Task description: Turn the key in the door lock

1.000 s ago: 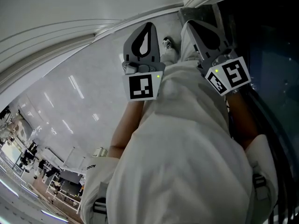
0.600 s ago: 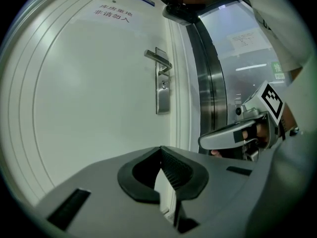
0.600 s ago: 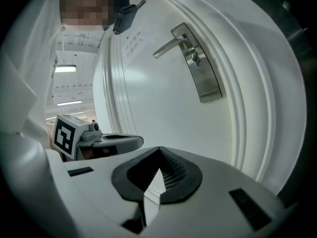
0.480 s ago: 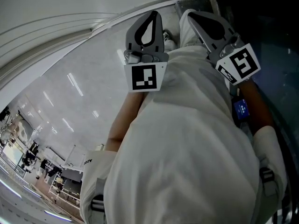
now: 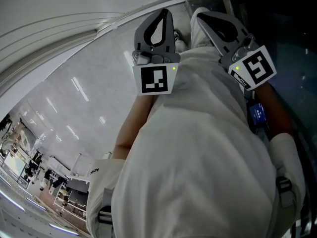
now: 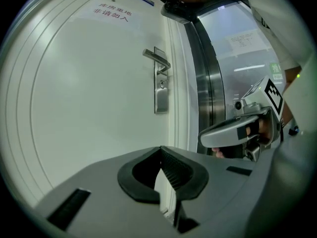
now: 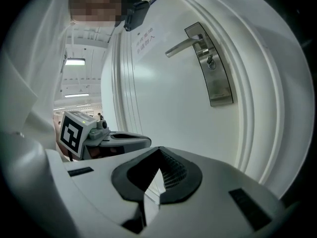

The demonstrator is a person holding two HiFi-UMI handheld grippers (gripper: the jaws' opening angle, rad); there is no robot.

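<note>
**A:** Two grippers. Is either one carrying anything?

**B:** No. The left gripper (image 6: pixel 160 150) has its jaws pressed together on nothing. The right gripper (image 7: pixel 158 150) is the same, with its tips meeting and only air below them.

**A:** How do they sit?

**B:** Side by side, near each other, just ahead of the person's white shirt (image 5: pixel 198 148). Each shows in the other's view, and both point at the door (image 6: pixel 89 108).

**A:** And the lock?

**B:** The lock (image 7: pixel 211 61) sits on a steel plate (image 7: pixel 219 88), just under the lever handle (image 7: pixel 184 45). It is well apart from both grippers, and neither touches it.

**A:** Is the key in it?

**B:** Something small and dark sits at the keyhole, but it is too small to tell whether that is a key.

**A:** Anything farther off?

**B:** There is a sign (image 6: pixel 113 12) with print high on the door, and a polished metal frame (image 6: pixel 204 73) along the door's edge. Beyond that is a bright pane (image 6: pixel 242 48).
</note>
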